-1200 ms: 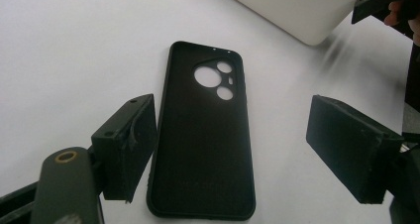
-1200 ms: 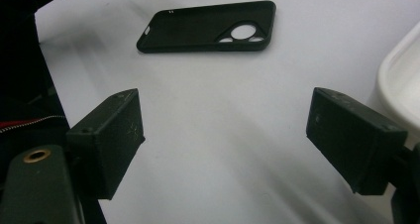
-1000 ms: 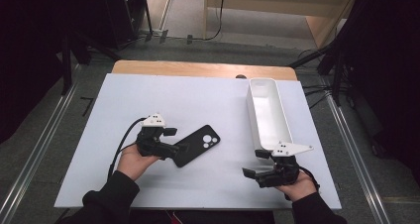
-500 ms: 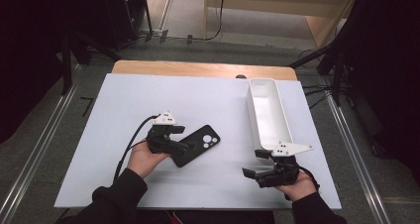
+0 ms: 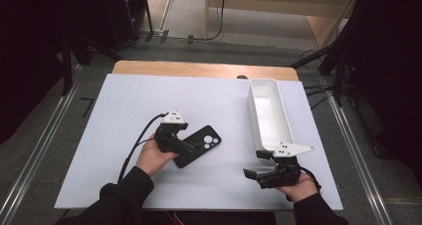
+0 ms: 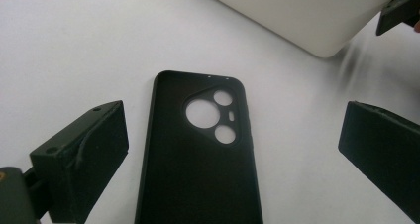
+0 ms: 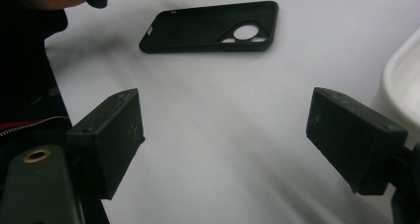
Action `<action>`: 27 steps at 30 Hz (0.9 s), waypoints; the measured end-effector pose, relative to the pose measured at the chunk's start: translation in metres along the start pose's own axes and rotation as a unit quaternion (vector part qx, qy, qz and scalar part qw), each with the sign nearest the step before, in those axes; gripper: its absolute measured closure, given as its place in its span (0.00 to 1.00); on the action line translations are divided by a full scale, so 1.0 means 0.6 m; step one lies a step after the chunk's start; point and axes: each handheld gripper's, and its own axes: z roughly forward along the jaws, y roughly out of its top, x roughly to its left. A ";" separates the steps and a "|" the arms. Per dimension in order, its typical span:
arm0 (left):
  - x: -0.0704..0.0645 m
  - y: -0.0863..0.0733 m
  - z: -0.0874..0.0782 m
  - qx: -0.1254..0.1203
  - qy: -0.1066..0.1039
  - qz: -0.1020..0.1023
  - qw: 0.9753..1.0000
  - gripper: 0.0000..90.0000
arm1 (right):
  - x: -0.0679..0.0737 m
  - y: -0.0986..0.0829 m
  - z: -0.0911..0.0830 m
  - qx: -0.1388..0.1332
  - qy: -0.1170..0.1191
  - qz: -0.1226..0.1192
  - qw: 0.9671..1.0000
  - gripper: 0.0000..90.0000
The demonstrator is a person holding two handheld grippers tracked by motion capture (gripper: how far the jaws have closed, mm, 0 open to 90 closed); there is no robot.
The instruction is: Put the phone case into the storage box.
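Your left gripper (image 5: 185, 146) has moved in toward the case (image 5: 199, 145) over the last second: it was back at the case's near end, and now its jaws straddle that end. In the left gripper view the case (image 6: 198, 159) lies flat between the jaws, camera cutouts at 12 o'clock, and both jaws stand wide apart, not touching it. So the approach looks about done and the grasp has not begun; close only once the jaws sit level with the case's thin edges, or they may ride over it.

Your right gripper (image 5: 261, 171) has stayed put at 5 o'clock on the board, jaws spread and holding nothing. From its own view the case (image 7: 210, 26) lies well ahead at about 11 o'clock.

The case sits just left of the board's middle, its camera end pointing to 2 o'clock. The bin (image 5: 268, 115) stands at 2 o'clock from it, well apart, long side running away from you, and seems empty.

The board (image 5: 124, 100) is plain white, laid on a wooden table (image 5: 199, 68). Around it lie grey floor, metal rails (image 5: 35, 155) at both sides, dark stands and cables at the far end.
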 end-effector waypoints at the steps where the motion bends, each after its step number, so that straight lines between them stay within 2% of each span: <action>1: 0.000 -0.001 0.001 0.002 0.001 0.002 1.000 0.00 | 0.000 0.000 0.000 -0.001 0.000 -0.001 1.000 0.15; 5: -0.002 -0.004 0.003 -0.001 0.007 0.016 1.000 0.00 | 0.001 0.000 0.000 -0.002 0.000 0.000 1.000 0.15; 9: 0.002 -0.010 0.007 -0.007 0.009 0.004 1.000 0.00 | 0.001 0.001 0.001 -0.001 0.000 0.001 1.000 0.15; 11: 0.004 -0.013 0.010 0.003 0.011 0.004 1.000 0.00 | 0.001 0.001 0.001 -0.001 0.000 0.002 1.000 0.15; 14: 0.004 -0.018 0.014 0.008 0.018 0.007 1.000 0.00 | 0.002 0.001 0.001 0.000 0.001 0.001 1.000 0.15; 22: 0.007 -0.029 0.019 0.006 0.018 0.010 1.000 0.00 | 0.002 0.001 0.001 -0.001 0.001 0.001 1.000 0.15; 27: 0.008 -0.036 0.028 0.017 0.019 0.016 1.000 0.00 | 0.002 0.001 0.001 -0.001 0.000 0.001 1.000 0.15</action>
